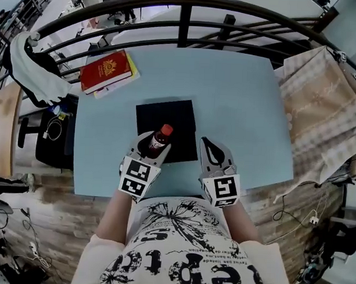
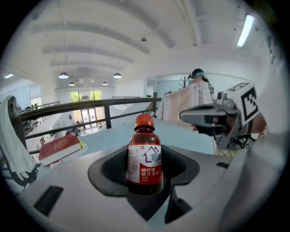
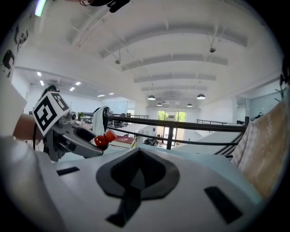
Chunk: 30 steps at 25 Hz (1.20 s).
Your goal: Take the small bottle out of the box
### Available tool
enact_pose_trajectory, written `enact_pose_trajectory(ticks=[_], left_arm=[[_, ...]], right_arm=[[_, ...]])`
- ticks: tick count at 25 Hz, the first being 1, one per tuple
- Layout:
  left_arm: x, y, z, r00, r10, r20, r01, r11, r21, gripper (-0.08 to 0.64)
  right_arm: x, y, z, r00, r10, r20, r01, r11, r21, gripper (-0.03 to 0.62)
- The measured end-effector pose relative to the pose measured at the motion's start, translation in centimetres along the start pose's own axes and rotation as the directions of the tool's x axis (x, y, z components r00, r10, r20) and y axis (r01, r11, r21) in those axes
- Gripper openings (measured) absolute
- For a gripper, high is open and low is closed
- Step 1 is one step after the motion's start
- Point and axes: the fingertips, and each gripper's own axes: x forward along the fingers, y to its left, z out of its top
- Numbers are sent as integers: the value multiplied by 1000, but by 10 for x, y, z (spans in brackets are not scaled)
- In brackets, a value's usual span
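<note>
The small brown bottle (image 1: 162, 135) with a red cap and a red-and-white label stands upright between the jaws of my left gripper (image 1: 149, 148), which is shut on it. In the head view it is held over the near edge of the flat black box (image 1: 170, 117) in the middle of the light blue table (image 1: 239, 94). The left gripper view shows the bottle (image 2: 145, 156) gripped at its lower body by the left gripper (image 2: 144, 179). My right gripper (image 1: 205, 142) is just right of the box, shut and empty; its pads (image 3: 136, 174) meet.
A red book (image 1: 106, 70) lies on yellow sheets at the table's far left corner. A black railing (image 1: 184, 20) runs behind the table. A checkered cloth (image 1: 321, 109) hangs at the right, a white cloth (image 1: 29, 67) at the left.
</note>
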Motion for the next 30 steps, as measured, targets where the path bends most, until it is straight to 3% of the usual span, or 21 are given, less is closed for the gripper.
enact_pose_trajectory(ticks=[3, 6, 12, 18, 23, 30], left_arm=[[-29, 6, 26, 991, 37, 132, -38, 999, 8, 233], [-57, 15, 46, 967, 80, 242, -80, 997, -11, 233], [-96, 35, 67, 913, 178, 367, -169, 984, -57, 233], [-114, 44, 71, 887, 209, 412, -197, 978, -71, 233], [-116, 47, 69, 885, 217, 412, -203, 976, -79, 233], [-114, 54, 71, 885, 219, 410, -203, 976, -82, 233]], right_arm=[[5, 11, 15, 998, 48, 37, -48, 999, -10, 11], [10, 21, 31, 993, 89, 78, -88, 996, -24, 11], [18, 36, 60, 978, 141, 154, -137, 990, -38, 11], [19, 52, 75, 963, 185, 197, -176, 982, -62, 11], [19, 63, 82, 953, 222, 206, -203, 973, -111, 9], [26, 60, 81, 961, 200, 191, -182, 977, -110, 9]])
